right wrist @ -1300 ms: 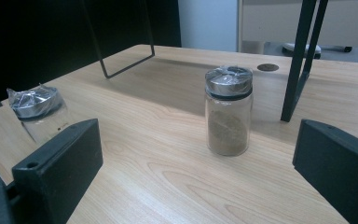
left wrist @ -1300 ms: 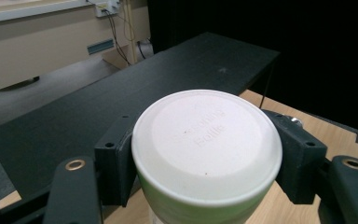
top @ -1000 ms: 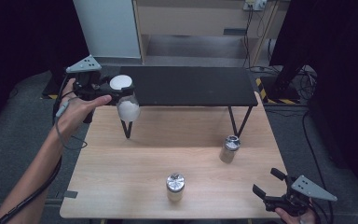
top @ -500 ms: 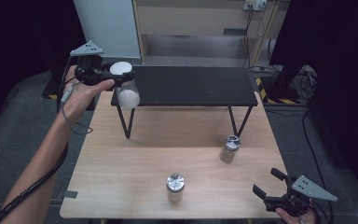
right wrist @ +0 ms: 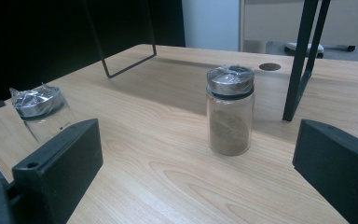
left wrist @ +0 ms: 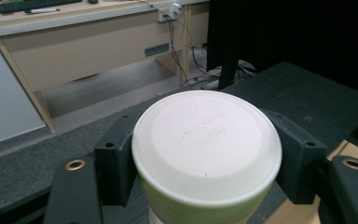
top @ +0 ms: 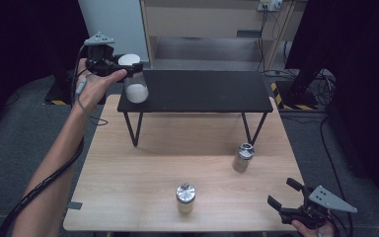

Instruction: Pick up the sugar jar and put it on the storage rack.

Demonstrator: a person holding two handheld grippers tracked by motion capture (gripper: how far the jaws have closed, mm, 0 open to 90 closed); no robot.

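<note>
My left gripper (top: 128, 65) is shut on a clear seasoning bottle (top: 136, 87) with a white lid (left wrist: 206, 143), gripping it just under the lid. The bottle hangs over the left end of a black raised shelf (top: 202, 91). In the left gripper view the lid sits between both black jaws. My right gripper (top: 282, 193) stands open low at the table's front right corner, jaws wide apart with nothing between them. Ahead of it stands a glass jar of brown powder (right wrist: 229, 110) with a silver lid. A second silver-lidded jar (right wrist: 41, 115) stands to its left.
The wooden table (top: 128, 177) carries the black shelf on thin metal legs (top: 137, 129). The brown-powder jar (top: 242, 157) stands right of centre, the other jar (top: 185, 197) near the front edge. A desk and cables lie beyond the table.
My left hand has carried the white-lidded bottle up and farther back, from beside the shelf's front left leg to over its left end. The right gripper has stayed put.
</note>
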